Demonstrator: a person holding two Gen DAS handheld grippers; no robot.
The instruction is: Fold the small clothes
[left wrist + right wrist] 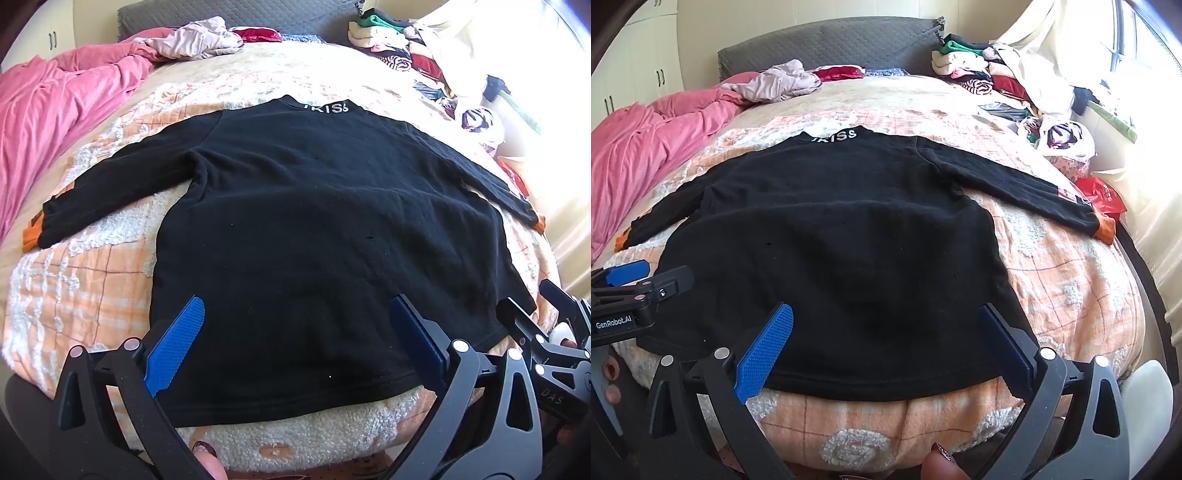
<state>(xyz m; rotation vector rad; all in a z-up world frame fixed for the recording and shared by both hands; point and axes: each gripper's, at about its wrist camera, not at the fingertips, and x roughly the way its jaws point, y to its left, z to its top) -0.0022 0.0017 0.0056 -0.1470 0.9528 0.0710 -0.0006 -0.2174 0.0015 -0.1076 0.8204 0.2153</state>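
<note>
A black long-sleeved sweater point(303, 221) point(842, 251) lies flat on the bed, back up, with white lettering on its collar and orange cuffs point(31, 236) point(1106, 230) on both spread sleeves. My left gripper point(295, 306) hovers open over the hem's left half, its blue pads point(177, 343) apart with nothing clamped. Over the hem's right half my right gripper point(884, 314) stands open the same way. In the right wrist view the left gripper point(628, 275) shows at the far left edge; the right gripper's black frame shows at the left wrist view's right edge.
An orange checked fleece blanket point(85, 280) point(1071, 280) covers the bed. A pink duvet point(55, 103) is bunched at the left. Piled clothes point(990, 81) and a red bag point(1102, 194) line the right side by the window. A grey headboard point(827, 44) stands behind.
</note>
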